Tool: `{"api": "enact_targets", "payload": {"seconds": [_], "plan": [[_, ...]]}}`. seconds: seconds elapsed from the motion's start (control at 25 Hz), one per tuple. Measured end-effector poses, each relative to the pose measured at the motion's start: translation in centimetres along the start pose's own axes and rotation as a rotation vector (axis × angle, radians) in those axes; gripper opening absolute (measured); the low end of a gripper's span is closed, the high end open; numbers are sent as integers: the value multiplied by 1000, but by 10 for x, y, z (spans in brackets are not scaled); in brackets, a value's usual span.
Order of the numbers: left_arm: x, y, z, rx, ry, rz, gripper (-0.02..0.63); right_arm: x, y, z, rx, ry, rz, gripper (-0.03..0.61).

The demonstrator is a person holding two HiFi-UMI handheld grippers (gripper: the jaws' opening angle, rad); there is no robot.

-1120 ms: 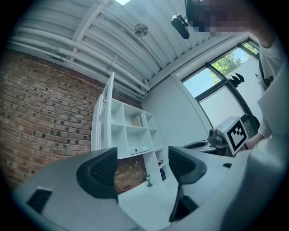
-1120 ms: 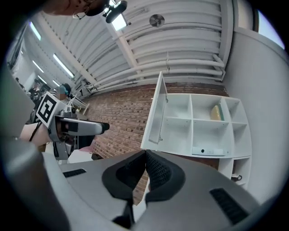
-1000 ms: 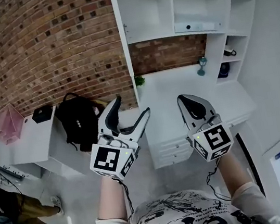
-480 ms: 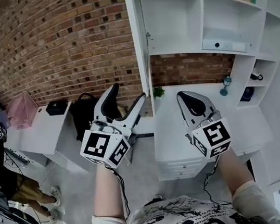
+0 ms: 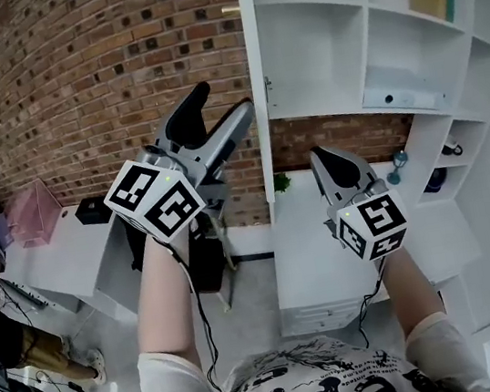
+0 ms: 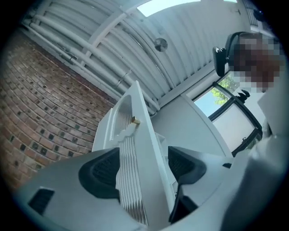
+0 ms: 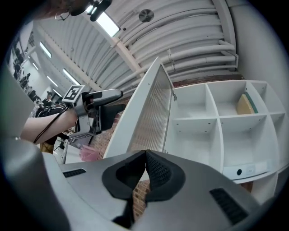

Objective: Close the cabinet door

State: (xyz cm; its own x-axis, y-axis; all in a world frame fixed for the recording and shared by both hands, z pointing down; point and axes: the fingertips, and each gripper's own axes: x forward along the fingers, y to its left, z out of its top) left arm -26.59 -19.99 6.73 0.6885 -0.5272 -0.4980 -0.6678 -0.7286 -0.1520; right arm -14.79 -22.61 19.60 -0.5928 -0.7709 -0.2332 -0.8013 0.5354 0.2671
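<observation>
The left gripper (image 5: 222, 111) is held high, jaws spread wide and lined up on the free edge of the cabinet door (image 5: 256, 78), which stands open, seemingly to be pushed shut, while the right gripper (image 5: 323, 161) is kept low, jaws together and empty.

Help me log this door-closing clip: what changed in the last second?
The left gripper rose and moved forward toward the open white slatted cabinet door; its open fingers now line up around the door's edge without gripping it. The head view also swung closer to the white shelf unit. The right gripper stayed low, fingers shut and empty; the door stayed open.
</observation>
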Motion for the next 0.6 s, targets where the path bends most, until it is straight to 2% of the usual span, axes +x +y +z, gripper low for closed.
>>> {"api": "enact_targets", "payload": {"seconds": [0.2, 0.32, 0.48, 0.6], "plan": [[29, 18, 45, -35, -89, -104, 344, 15, -8, 5, -36, -9, -18, 15], [42, 27, 65, -25, -106, -139, 337, 24, -7, 14, -43, -23, -17, 15], [59, 36, 78, -23, -116, -178, 320, 35, -10, 24, -57, -39, -20, 15], [65, 43, 80, -58, -121, -211, 311, 41, -12, 21, -31, -32, -25, 15]]}}
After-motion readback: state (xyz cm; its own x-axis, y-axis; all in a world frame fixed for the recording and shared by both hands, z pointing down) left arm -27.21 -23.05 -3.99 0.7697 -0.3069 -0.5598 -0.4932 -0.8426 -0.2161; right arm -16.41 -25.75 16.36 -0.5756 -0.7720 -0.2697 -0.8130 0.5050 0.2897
